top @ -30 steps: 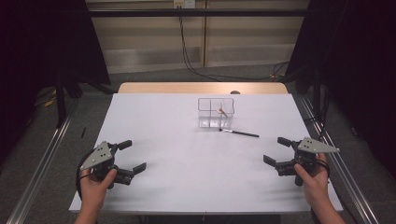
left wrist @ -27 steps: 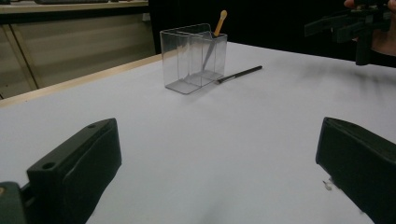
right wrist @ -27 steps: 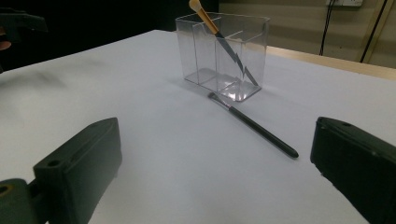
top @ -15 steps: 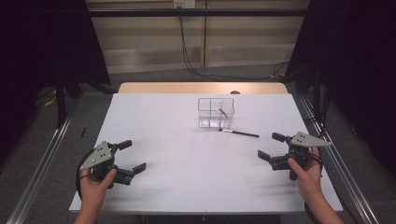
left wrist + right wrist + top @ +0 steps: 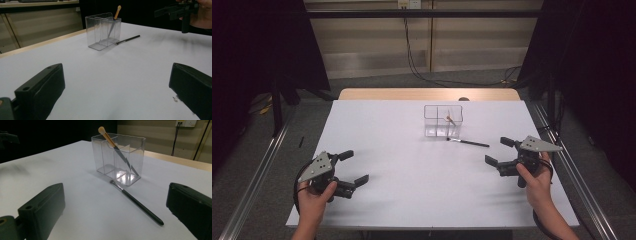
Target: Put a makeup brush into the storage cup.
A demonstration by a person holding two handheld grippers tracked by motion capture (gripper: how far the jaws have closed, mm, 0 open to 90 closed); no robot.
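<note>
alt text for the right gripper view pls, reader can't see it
A clear plastic organizer stands on a white table, a tan-tipped makeup brush leaning inside one compartment. A thin black brush lies flat on the table just in front of it. The right gripper frames the scene with its black jaws wide open.

Clear organizer [image 5: 103,31], black brush [image 5: 128,39] beside it

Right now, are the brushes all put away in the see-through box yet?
One looks done: the tan-tipped brush leans inside the clear box. Nothing is in hand: the left gripper and the right gripper are both open and hold nothing. Left: the black brush lies on the white table beside the box.
</note>
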